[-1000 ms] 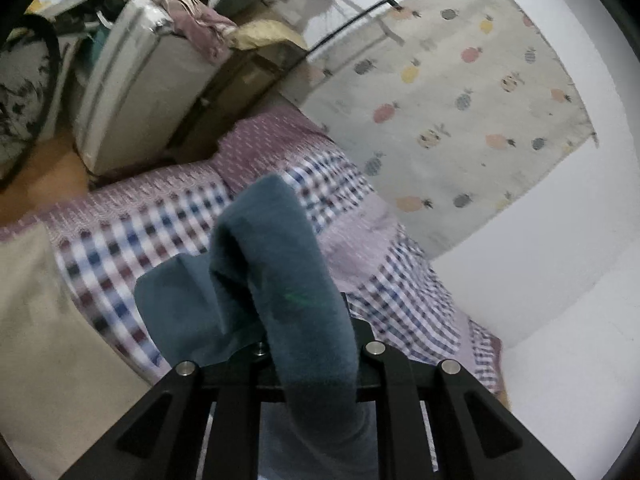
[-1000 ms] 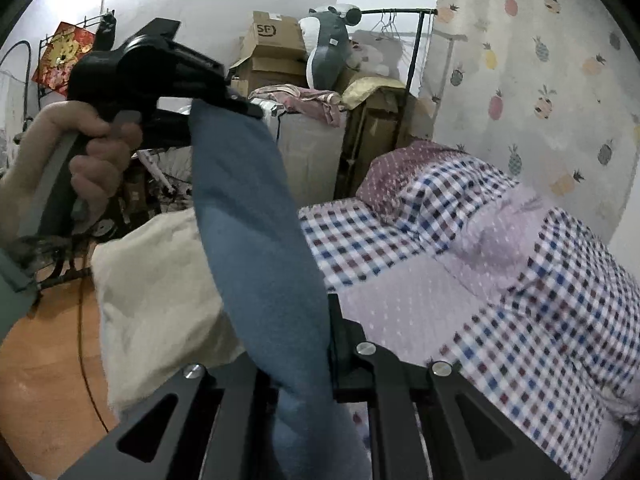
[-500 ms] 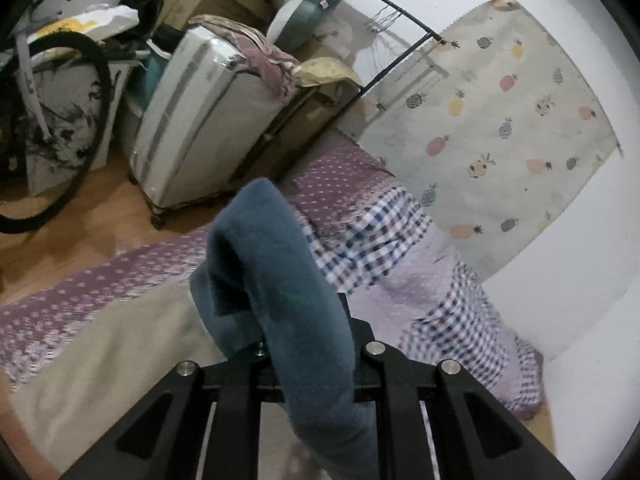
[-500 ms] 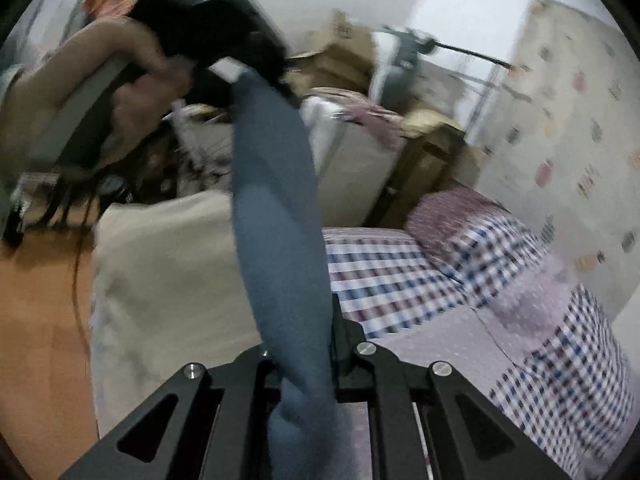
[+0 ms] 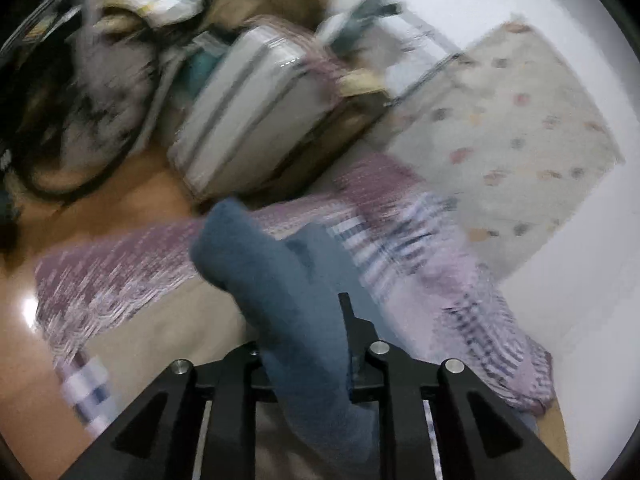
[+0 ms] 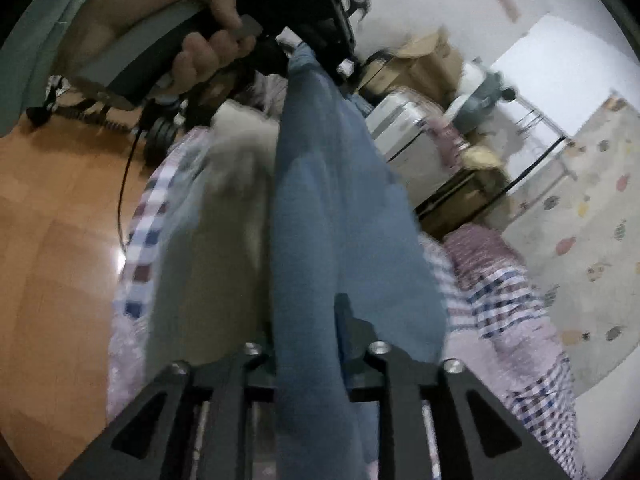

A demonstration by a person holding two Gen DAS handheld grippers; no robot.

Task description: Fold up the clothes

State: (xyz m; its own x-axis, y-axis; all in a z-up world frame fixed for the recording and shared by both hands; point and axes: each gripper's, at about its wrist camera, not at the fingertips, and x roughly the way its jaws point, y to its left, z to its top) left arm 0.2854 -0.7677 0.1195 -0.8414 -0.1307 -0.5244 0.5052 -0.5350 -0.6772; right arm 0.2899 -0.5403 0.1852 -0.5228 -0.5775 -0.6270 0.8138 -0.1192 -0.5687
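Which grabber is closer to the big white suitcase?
Left. The left gripper holds the blue cloth up ahead, toward the suitcase; the right gripper grips it farther back.

A bed (image 6: 520,312) covered with a checked and dotted purple quilt is seen against a white wall (image 5: 560,20), on which a pale cloth printed with small fruit (image 6: 592,240) is hung. An orange-brown wooden floor (image 6: 52,240) lies beside the bed and reflects a bright patch of light. A light grey suitcase (image 5: 248,112) and stacked cardboard boxes (image 6: 420,60) are crowded behind it, near a black clothes rail (image 6: 540,156).
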